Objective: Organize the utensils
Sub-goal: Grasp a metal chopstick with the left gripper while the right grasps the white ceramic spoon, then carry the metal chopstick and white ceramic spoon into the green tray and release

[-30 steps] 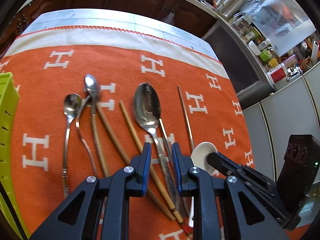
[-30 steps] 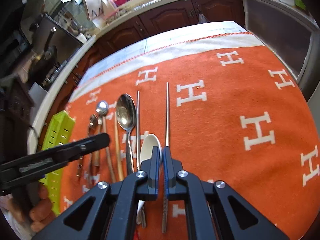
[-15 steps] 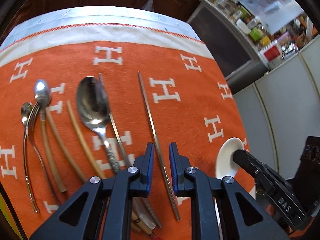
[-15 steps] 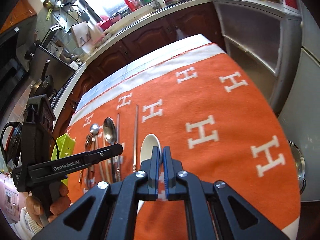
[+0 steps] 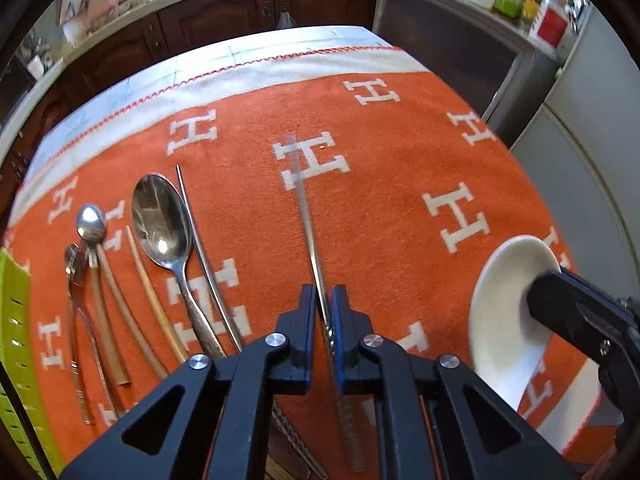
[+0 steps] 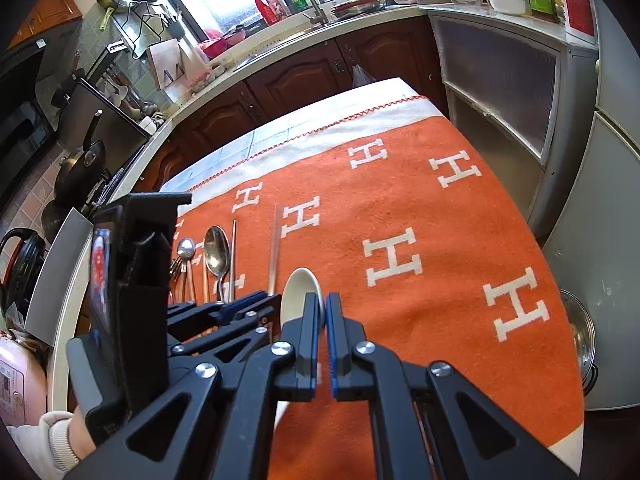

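On the cloth: two metal chopsticks (image 5: 308, 216), two wooden chopsticks (image 5: 150, 296), one white spoon (image 5: 508, 312).

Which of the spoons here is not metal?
The white ceramic spoon, held in the right gripper at the cloth's right side. The three others, including the large spoon, lie in the left row and are shiny metal.

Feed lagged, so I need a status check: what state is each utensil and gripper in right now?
Left gripper: jaws shut on the loose silver metal chopstick.
Right gripper: jaws shut on the white ceramic soup spoon.
Large steel spoon: lying flat on the orange cloth.
Second silver chopstick: lying beside it.
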A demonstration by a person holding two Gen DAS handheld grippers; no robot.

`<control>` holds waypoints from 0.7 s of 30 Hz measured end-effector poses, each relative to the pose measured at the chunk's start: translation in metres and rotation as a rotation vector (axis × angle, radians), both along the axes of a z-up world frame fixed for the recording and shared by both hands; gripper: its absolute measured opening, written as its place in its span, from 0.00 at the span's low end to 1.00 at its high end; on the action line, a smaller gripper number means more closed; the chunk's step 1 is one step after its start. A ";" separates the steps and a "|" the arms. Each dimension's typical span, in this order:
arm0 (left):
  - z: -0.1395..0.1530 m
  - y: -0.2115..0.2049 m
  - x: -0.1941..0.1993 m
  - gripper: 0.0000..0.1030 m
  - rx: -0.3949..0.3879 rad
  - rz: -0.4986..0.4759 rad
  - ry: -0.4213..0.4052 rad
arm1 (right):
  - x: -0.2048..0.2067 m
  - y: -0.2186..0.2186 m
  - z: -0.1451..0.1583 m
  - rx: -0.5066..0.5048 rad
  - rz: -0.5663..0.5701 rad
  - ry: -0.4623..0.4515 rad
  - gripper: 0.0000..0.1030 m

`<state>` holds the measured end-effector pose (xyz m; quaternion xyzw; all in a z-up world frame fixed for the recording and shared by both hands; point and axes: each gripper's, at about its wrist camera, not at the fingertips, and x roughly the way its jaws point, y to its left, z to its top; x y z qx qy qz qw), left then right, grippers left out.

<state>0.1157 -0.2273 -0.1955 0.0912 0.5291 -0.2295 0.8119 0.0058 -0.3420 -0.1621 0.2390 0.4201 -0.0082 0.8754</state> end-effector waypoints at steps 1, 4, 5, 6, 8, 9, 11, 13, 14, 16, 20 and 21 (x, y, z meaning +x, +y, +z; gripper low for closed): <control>-0.001 0.004 0.001 0.03 -0.019 0.005 0.013 | -0.001 0.001 0.002 -0.002 0.002 -0.003 0.04; 0.002 0.025 0.001 0.03 -0.095 0.032 0.073 | -0.004 0.004 0.008 -0.009 0.009 -0.010 0.04; 0.004 0.029 -0.001 0.03 -0.104 0.035 0.072 | -0.005 0.007 0.011 -0.010 0.013 -0.012 0.04; 0.009 0.036 -0.004 0.03 -0.115 0.039 0.066 | -0.006 0.010 0.013 -0.012 0.018 -0.013 0.04; 0.021 0.051 -0.010 0.03 -0.143 0.040 0.056 | -0.008 0.015 0.018 -0.021 0.029 -0.014 0.04; 0.032 0.063 -0.015 0.03 -0.165 0.043 0.042 | -0.008 0.018 0.020 -0.024 0.033 -0.014 0.04; 0.047 0.081 -0.020 0.03 -0.186 0.048 0.020 | -0.008 0.024 0.024 -0.024 0.042 -0.013 0.04; 0.067 0.108 -0.030 0.03 -0.209 0.067 -0.009 | -0.008 0.031 0.029 -0.022 0.055 -0.017 0.04; 0.075 0.122 -0.034 0.03 -0.212 0.078 -0.023 | -0.008 0.036 0.032 -0.022 0.063 -0.020 0.04; 0.089 0.148 -0.042 0.03 -0.214 0.101 -0.048 | -0.007 0.044 0.037 -0.018 0.077 -0.025 0.04; 0.114 0.215 -0.061 0.03 -0.197 0.184 -0.108 | 0.001 0.072 0.053 -0.013 0.138 -0.037 0.04; 0.120 0.238 -0.066 0.03 -0.185 0.215 -0.125 | 0.004 0.080 0.057 -0.013 0.154 -0.040 0.04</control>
